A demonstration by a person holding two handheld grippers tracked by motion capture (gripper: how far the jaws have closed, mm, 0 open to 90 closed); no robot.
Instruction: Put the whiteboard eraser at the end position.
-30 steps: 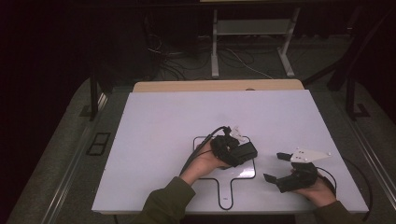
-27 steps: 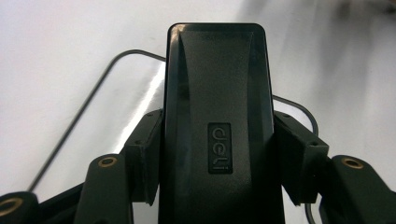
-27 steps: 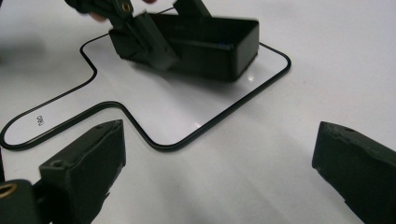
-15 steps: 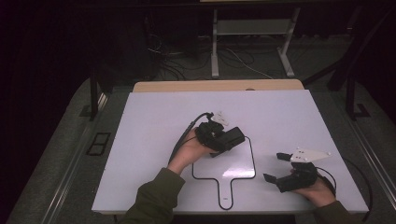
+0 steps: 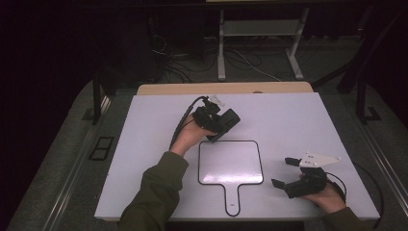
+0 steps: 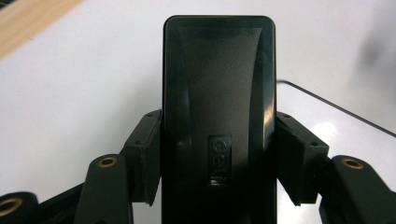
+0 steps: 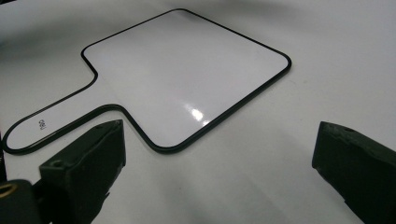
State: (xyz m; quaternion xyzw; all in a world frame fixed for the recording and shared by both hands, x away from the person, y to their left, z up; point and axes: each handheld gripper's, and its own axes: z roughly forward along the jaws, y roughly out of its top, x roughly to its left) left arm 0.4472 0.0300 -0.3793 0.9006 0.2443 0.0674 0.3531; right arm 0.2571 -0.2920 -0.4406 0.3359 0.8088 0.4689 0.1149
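Observation:
A small white paddle-shaped board with a black rim [image 5: 231, 162] lies flat near the table's front edge, handle toward the person. In the right gripper view the board [image 7: 187, 74] is ahead and to the left. My left gripper [image 5: 222, 124] hovers just beyond the board's far left corner. It is shut on a black rectangular eraser [image 6: 218, 107] with a small logo, held by its long sides. My right gripper [image 5: 284, 172] rests to the right of the board, jaws wide open with nothing between them [image 7: 219, 144].
The white table [image 5: 298, 120] has bare surface on all sides of the board. A wooden strip [image 5: 226, 88] runs along its far edge. Beyond it stand a metal frame [image 5: 260, 43] and cables on the dark floor.
My left gripper has carried the black eraser from over the board's upper part away and to the left, past its far edge. The right gripper has stayed put.

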